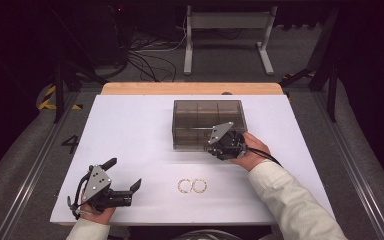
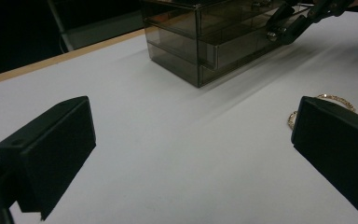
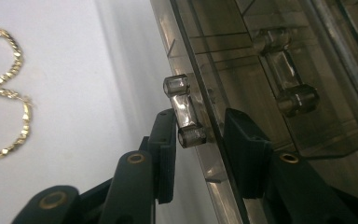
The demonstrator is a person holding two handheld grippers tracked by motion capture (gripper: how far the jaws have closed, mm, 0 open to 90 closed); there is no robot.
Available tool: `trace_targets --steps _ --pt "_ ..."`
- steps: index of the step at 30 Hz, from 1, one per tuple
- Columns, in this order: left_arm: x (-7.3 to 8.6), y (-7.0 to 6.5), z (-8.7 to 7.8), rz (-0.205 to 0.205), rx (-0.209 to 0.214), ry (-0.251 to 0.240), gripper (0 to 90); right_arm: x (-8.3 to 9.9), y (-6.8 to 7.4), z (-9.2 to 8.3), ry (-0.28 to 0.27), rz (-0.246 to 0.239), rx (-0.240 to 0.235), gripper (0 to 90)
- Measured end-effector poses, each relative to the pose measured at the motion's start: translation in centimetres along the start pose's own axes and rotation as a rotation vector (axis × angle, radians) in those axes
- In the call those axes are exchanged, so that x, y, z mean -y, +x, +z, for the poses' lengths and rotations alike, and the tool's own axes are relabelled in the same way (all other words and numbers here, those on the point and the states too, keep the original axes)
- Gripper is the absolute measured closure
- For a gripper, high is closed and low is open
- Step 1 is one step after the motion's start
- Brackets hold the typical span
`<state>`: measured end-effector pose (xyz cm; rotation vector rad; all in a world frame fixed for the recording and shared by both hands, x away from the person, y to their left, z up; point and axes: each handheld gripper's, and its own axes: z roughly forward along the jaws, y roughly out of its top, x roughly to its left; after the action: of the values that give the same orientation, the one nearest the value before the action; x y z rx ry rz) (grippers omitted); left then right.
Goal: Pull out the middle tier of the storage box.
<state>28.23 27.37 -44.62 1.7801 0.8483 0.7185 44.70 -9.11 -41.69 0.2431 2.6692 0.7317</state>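
Observation:
A smoky see-through drawer box (image 1: 200, 117) stands on the white table top (image 1: 130, 130). My right gripper (image 1: 211, 145) is at its front face. In the right gripper view, my right gripper (image 3: 200, 128) has a clear drawer handle (image 3: 184, 112) between its jaws. One pad is at the handle, and a slim gap shows on the other side by the drawer front (image 3: 223, 70). Two gold chain loops (image 1: 192, 186) lie side by side near the front; they are also in the left gripper view (image 2: 324, 100) and the right gripper view (image 3: 4, 93). My left gripper (image 1: 126, 172) rests at the front left, open and empty (image 2: 191, 154).
A second clear handle (image 3: 286, 70) sits on another drawer. A wooden strip (image 1: 190, 88) runs along the table's far edge. Beyond it stand a white frame (image 1: 227, 40) and loose cables (image 1: 150, 62) on the floor.

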Motion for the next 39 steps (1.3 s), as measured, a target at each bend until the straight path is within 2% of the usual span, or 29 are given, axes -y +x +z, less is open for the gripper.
trace_targets --steps 5,7,9,14,19,20,23,25,31,33,35,39 --pt "-0.1 0.0 0.1 0.001 0.004 0.000 0.5 -0.1 0.4 -0.5 -0.008 0.022 -0.008 65.3" --pt "-0.1 0.0 0.2 0.002 0.005 0.002 0.5 -0.1 0.5 -0.8 0.002 -0.001 -0.026 65.5" --pt "-0.1 0.0 0.3 0.002 0.007 0.000 0.5 -0.2 0.9 -1.0 0.002 0.015 -0.027 65.8" --pt "-0.1 0.0 0.3 0.002 0.007 -0.001 0.5 -0.1 1.5 -1.4 0.013 0.005 -0.058 66.5" --pt "-0.2 0.0 0.4 0.004 0.008 0.002 0.5 0.2 1.9 -1.5 0.004 0.006 -0.063 66.6" --pt "-0.2 0.0 0.4 0.006 0.007 0.001 0.5 0.4 2.2 -1.6 0.025 0.000 -0.080 66.7" --pt "-0.2 0.0 0.5 0.005 0.007 0.001 0.5 0.4 2.4 -1.6 0.017 0.007 -0.076 67.1" --pt "-0.2 0.0 0.5 0.003 0.008 0.001 0.5 0.4 2.6 -1.6 0.019 -0.016 -0.085 67.5" --pt "-0.2 0.0 0.5 0.006 0.008 0.001 0.5 0.5 2.7 -1.5 0.011 0.002 -0.086 67.3" --pt "-0.2 -0.1 0.5 -0.003 0.009 -0.001 0.5 0.5 2.7 -1.5 0.001 0.014 -0.093 63.9" --pt "-0.2 0.0 0.5 -0.003 0.009 0.000 0.5 0.6 2.6 -1.6 -0.003 0.026 -0.126 61.5" --pt "-0.2 0.0 0.5 0.000 0.009 0.000 0.5 0.5 2.6 -1.8 -0.008 0.026 -0.136 58.6"
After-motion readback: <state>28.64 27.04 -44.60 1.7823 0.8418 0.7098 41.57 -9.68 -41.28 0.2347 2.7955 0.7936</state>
